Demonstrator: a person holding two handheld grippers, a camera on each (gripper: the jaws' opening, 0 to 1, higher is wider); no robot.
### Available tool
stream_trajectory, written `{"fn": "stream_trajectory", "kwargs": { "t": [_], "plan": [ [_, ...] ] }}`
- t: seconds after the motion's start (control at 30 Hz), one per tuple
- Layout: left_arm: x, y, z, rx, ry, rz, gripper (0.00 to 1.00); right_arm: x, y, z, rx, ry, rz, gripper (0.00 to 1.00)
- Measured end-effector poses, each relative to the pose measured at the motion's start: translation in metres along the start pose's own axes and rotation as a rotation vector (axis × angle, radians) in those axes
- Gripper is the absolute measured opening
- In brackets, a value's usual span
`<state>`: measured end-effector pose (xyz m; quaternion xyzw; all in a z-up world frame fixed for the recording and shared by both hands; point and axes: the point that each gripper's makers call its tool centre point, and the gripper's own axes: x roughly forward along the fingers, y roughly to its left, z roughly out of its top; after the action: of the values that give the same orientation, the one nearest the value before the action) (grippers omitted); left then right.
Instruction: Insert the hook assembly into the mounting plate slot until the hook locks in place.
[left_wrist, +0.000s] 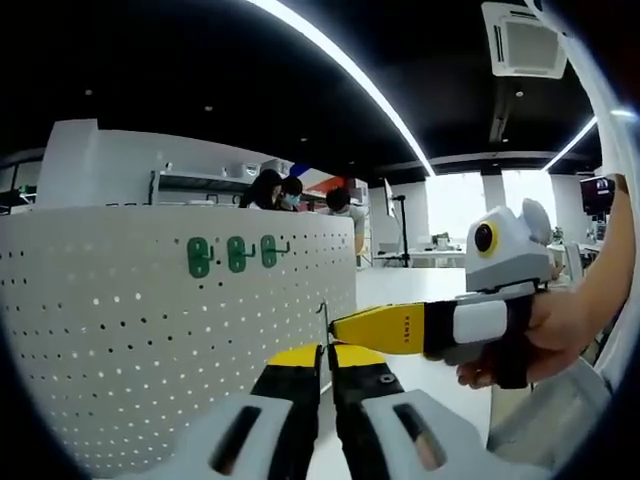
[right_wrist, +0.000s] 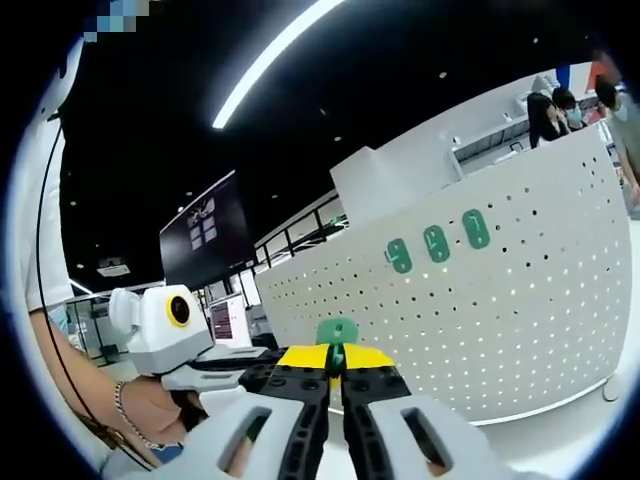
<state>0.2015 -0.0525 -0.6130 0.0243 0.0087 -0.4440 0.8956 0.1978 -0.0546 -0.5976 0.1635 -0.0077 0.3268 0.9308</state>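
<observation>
- Left gripper view: left gripper (left_wrist: 325, 362) jaws pressed together, yellow tips meeting; whether anything sits between them, cannot tell.
- White pegboard (left_wrist: 150, 330) ahead and left of the jaws, three green hooks (left_wrist: 236, 253) mounted on it above the tips.
- Right gripper (left_wrist: 345, 325) reaches in from the right, its tip just above the left one's; a hand (left_wrist: 545, 335) holds it.
- Right gripper view: right gripper (right_wrist: 336, 358) clenched on a green hook piece (right_wrist: 337, 331) standing up from the tips.
- Pegboard (right_wrist: 520, 330) beyond; mounted hooks (right_wrist: 438, 243) up and right.
- Left gripper (right_wrist: 215, 365) just left.
</observation>
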Motion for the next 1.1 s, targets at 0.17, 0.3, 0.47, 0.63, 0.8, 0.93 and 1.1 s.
{"fn": "stream_trajectory", "kwargs": {
  "t": [0.17,0.3,0.47,0.63,0.8,0.93,1.1],
  "plan": [
    [-0.001,0.001,-0.001,-0.004,0.004,0.003,0.04,0.000,0.001,-0.001,0.000,0.006,0.006,0.00],
    [-0.003,0.001,-0.003,0.011,0.018,0.002,0.05,0.001,0.003,-0.002,0.004,0.011,0.008,0.00],
    [-0.002,0.001,-0.013,0.013,0.055,0.003,0.25,0.001,0.001,0.000,0.008,0.009,0.006,0.00],
    [0.001,0.000,-0.024,0.028,0.093,0.019,0.61,0.000,0.000,-0.001,0.014,0.013,0.005,0.00],
    [0.000,0.004,-0.031,0.011,0.124,0.038,0.80,0.000,0.001,-0.003,0.015,0.020,0.008,0.00],
    [-0.001,0.009,-0.031,0.003,0.118,0.052,0.82,0.000,0.001,-0.003,0.009,0.024,0.006,0.00],
    [-0.001,0.009,-0.033,-0.003,0.127,0.042,0.79,-0.001,-0.003,0.000,-0.028,0.031,-0.007,0.00]
  ]
}}
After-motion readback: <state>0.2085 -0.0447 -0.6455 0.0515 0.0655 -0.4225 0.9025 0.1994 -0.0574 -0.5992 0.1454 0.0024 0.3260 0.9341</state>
